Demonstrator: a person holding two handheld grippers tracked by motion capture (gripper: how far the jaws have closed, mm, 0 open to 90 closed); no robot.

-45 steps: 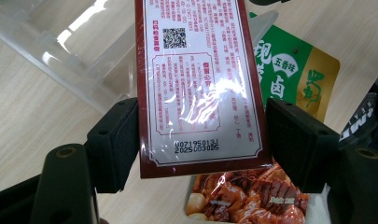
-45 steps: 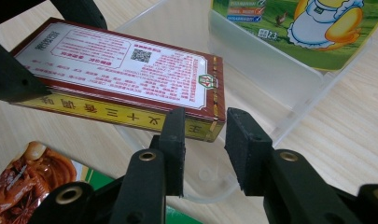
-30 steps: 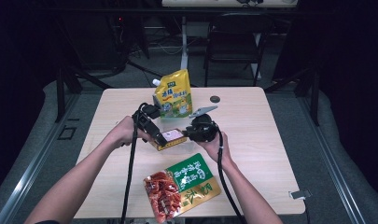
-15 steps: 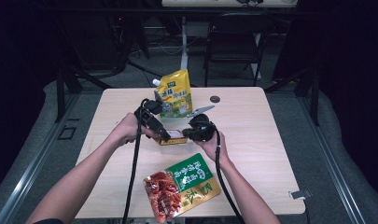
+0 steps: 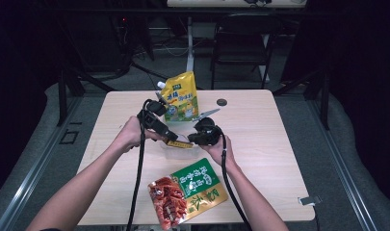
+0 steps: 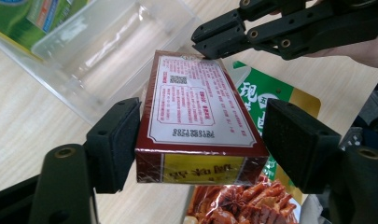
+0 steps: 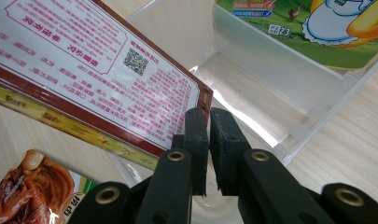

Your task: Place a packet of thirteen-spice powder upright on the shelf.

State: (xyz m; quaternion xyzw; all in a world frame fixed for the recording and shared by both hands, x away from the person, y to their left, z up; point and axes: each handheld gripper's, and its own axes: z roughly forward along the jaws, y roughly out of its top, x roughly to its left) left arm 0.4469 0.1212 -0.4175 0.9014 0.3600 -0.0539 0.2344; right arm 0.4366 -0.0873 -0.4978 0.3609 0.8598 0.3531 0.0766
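A: Carton [image 6: 198, 109] check. Where do you have it, and what are the jaws doing?

B: You hold the red-and-gold carton in the air over the clear plastic tray [image 6: 91, 58], at the centre of the high view, above the tabletop [image 5: 279, 144]. In the left gripper view it sits low and central, printed label up, between the pads of your left gripper [image 6: 203, 144]. The left-hand pad touches one long side; the right-hand pad appears to stand just off the other, so those jaws look slack rather than clamped. Your right gripper [image 7: 208, 140] has its jaws pressed nearly together at the far corner of the carton. Whether a sliver of the edge is pinched between them, I cannot tell.

A: Handling judgement?

B: Probably light, with stiff flat cardboard walls. It looks film-wrapped and glossy, so expect it to slide against the pads. The broad faces would likely dent under a hard squeeze.

A: Best place to take hold?

B: Across the two long narrow sides, near mid-length, where the walls are stiffest and the pads seat flat. A corner pinch alone would let it swing.

A: Anything nearby to watch?

B: The green snack pouch [image 5: 195, 195] lies at the lower centre of the high view, well below the tray. The yellow spouted pouch [image 5: 180, 96] stands just beyond it, at the upper centre. Both are apart from the carton.
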